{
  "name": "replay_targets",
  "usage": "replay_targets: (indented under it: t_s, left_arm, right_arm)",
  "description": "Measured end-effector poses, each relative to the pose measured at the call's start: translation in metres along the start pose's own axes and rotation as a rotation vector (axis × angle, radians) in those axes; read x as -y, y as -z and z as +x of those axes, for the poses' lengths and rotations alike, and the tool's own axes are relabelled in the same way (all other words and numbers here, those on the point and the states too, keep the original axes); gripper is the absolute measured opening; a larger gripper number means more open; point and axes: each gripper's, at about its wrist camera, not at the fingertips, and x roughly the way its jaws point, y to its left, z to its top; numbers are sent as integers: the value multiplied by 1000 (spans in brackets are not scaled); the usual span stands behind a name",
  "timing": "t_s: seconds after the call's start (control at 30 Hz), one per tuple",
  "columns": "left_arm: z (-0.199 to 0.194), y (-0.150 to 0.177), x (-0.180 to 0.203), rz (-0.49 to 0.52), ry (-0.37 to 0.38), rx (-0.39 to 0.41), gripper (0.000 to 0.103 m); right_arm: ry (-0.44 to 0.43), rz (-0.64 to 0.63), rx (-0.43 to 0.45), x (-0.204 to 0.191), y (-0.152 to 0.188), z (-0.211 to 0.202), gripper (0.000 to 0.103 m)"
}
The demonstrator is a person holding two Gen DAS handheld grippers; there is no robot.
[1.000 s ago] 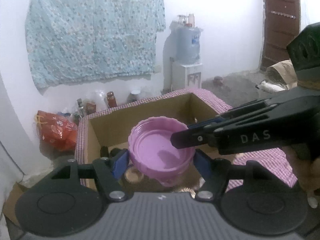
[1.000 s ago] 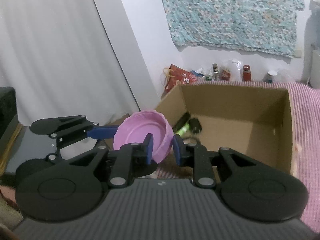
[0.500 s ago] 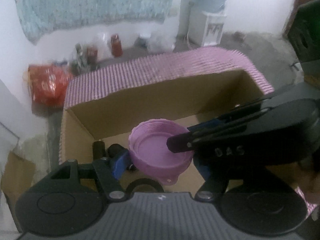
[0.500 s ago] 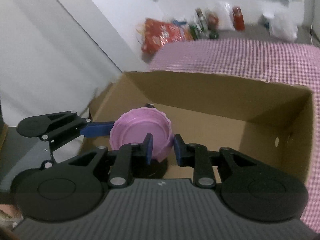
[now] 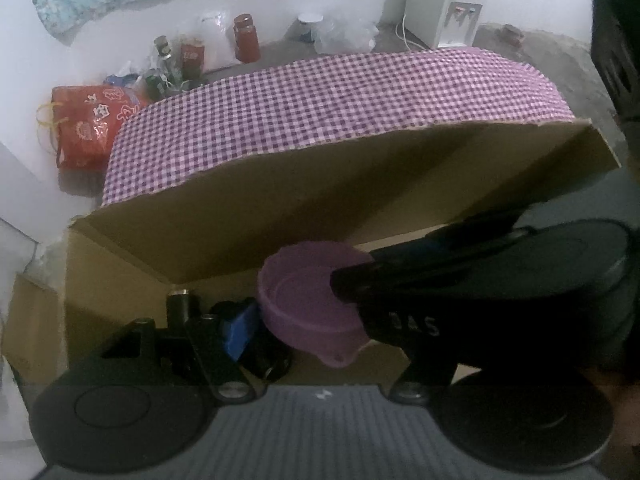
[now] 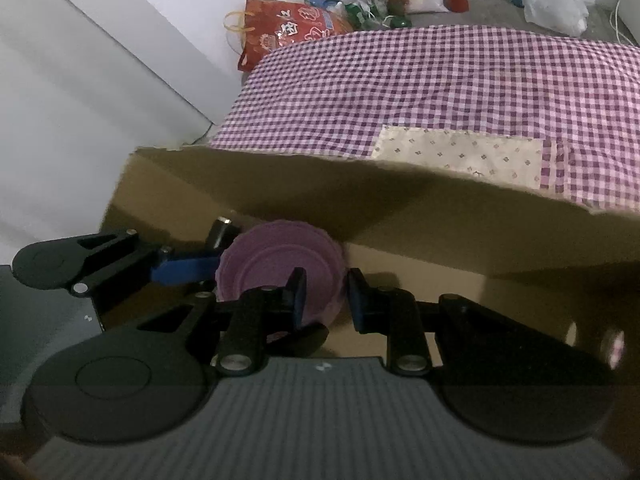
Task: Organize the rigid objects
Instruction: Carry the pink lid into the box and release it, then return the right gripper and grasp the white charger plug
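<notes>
Left wrist view: the purple bowl (image 5: 304, 300) hangs inside the cardboard box (image 5: 280, 200), low against its back wall. The left gripper (image 5: 304, 332) spans the bowl, its blue pad (image 5: 240, 330) at the bowl's side; the other finger is hidden, so a firm grip seems likely but unsure. Dark objects (image 5: 184, 308) lie in the box's corner.

Right wrist view: the right gripper (image 6: 326, 300) is nearly closed, pinching the bowl's (image 6: 276, 268) rim inside the box (image 6: 400, 216), which sits on the checked cloth (image 6: 420, 80).
</notes>
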Motion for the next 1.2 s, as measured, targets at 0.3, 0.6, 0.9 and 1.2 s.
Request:
replay_targets:
  t_s: [0.3, 0.6, 0.9, 1.2]
  left_arm:
    - [-5, -1, 3, -9, -3, 18, 79]
    - [-74, 11, -3, -44, 39, 136, 87]
    - [-187, 85, -7, -7, 164, 392, 97]
    - [-217, 191, -1, 43, 296, 498, 103]
  right_arm:
    - [4, 25, 15, 10, -3, 2, 25]
    - [-78, 41, 146, -2, 18, -67, 28]
    - [-189, -26, 386, -29, 100, -197, 42]
    - [-198, -63, 548, -48, 242, -264, 53]
